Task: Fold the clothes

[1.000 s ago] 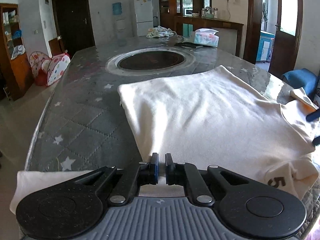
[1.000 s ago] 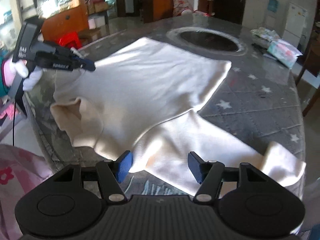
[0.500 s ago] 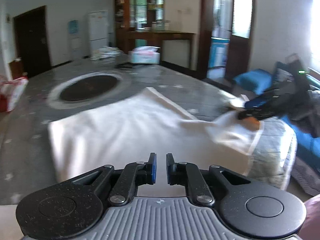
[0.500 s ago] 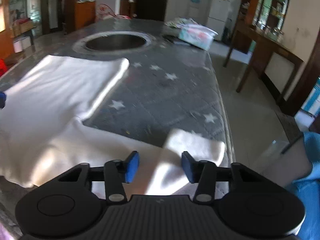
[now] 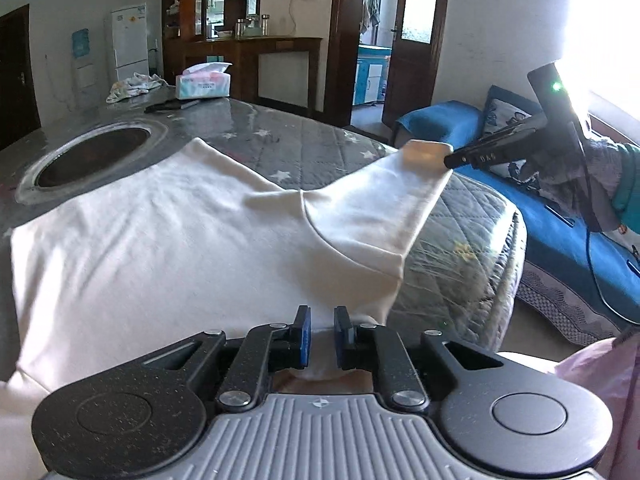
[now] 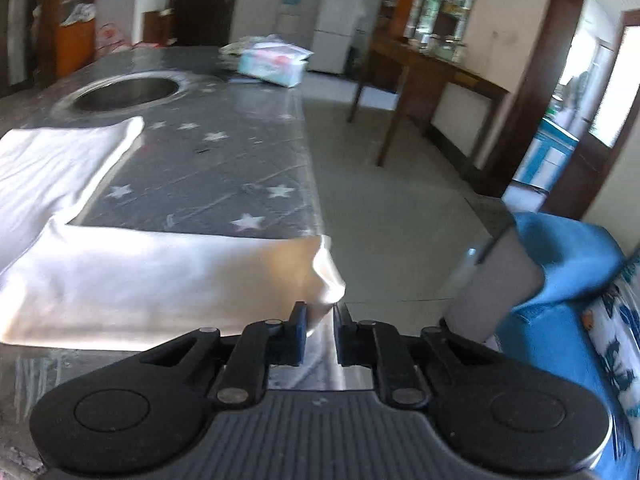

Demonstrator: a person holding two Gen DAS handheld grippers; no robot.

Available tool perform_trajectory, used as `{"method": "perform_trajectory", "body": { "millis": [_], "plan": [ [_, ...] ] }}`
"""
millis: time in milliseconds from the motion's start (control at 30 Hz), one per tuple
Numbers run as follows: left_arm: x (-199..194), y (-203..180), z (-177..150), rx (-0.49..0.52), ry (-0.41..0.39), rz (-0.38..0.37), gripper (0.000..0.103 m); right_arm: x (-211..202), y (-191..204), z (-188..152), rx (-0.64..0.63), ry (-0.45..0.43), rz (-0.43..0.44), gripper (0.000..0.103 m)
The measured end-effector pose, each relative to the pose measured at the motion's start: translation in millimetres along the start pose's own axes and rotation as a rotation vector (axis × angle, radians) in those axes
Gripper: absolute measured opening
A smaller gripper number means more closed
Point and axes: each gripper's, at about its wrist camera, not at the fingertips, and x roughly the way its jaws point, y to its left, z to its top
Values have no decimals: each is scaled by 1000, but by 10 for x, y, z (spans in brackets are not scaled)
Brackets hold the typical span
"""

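Observation:
A cream long-sleeved shirt (image 5: 168,240) lies spread on the grey star-quilted table (image 5: 328,152). My left gripper (image 5: 322,334) is shut on the shirt's near edge by the collar. My right gripper (image 6: 321,332) is shut on the cuff of the shirt's sleeve (image 6: 172,276), which is stretched out over the table's corner. In the left wrist view the right gripper (image 5: 452,160) holds that sleeve end lifted off the table at the right. The shirt's body (image 6: 52,168) shows at the left of the right wrist view.
A round hole (image 5: 92,156) is set in the table behind the shirt. A tissue box (image 5: 204,82) and crumpled cloth (image 5: 134,86) sit at the far end. A blue sofa (image 5: 560,232) stands right of the table. A wooden side table (image 6: 432,80) stands across the floor.
My right gripper moved along the sleeve to its cuff, closed on it and lifted it outward. My left gripper stayed shut on the shirt and turned to the right.

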Motion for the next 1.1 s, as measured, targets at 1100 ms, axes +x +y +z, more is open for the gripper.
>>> {"method": "perform_trajectory", "body": {
  "millis": [1100],
  "plan": [
    [-577, 131, -251, -60, -46, 169, 32, -516, 1220, 314, -344, -61, 695, 43]
  ]
}}
